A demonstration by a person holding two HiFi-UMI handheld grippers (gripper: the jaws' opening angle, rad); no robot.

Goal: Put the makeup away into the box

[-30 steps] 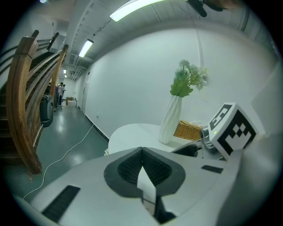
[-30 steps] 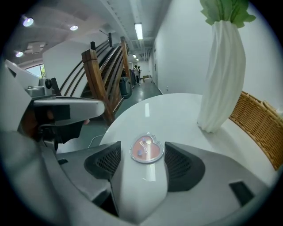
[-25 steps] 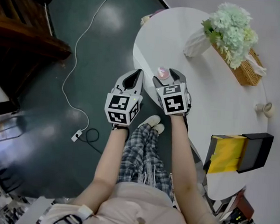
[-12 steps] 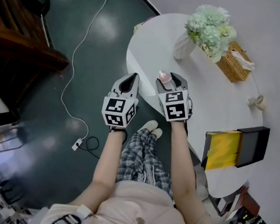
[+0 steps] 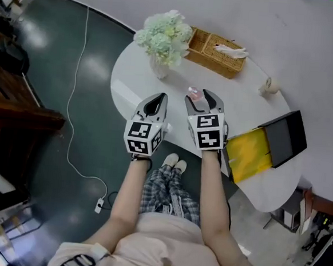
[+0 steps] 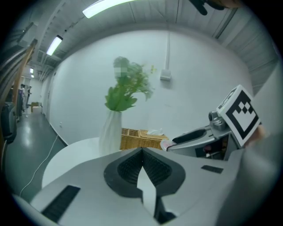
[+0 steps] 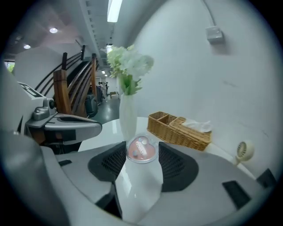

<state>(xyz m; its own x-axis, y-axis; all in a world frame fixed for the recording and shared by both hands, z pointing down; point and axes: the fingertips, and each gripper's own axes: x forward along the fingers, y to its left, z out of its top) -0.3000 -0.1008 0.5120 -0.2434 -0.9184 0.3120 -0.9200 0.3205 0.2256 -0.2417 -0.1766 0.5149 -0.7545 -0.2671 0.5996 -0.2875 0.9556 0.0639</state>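
White tabletop [image 5: 243,107], rounded. The box [image 5: 251,153] sits at its near right edge, open, black with a yellow lining, and I can make out nothing in it yet. The wicker basket [image 5: 203,43] on the far side holds a white tissue. The vase [image 5: 159,70] at far left holds pale flowers [image 5: 163,34].

My right claw [image 5: 203,95] hangs over the middle of the tabletop, left of the box, grasping the pink heart compact [image 7: 141,149] by its edges at the very tips. Its jaws have just been closing, with the compact between them. My left claw [image 5: 156,102] is beside it on the left, clenched with nothing in it.

Risks:
- The compact is round and slick and pinched only at the tips, so a quick swing right could pop it out onto the tabletop or the floor.
- The box sits near the edge, so a hard bump going in could shove it off.
- A release from too high could bounce the compact out.
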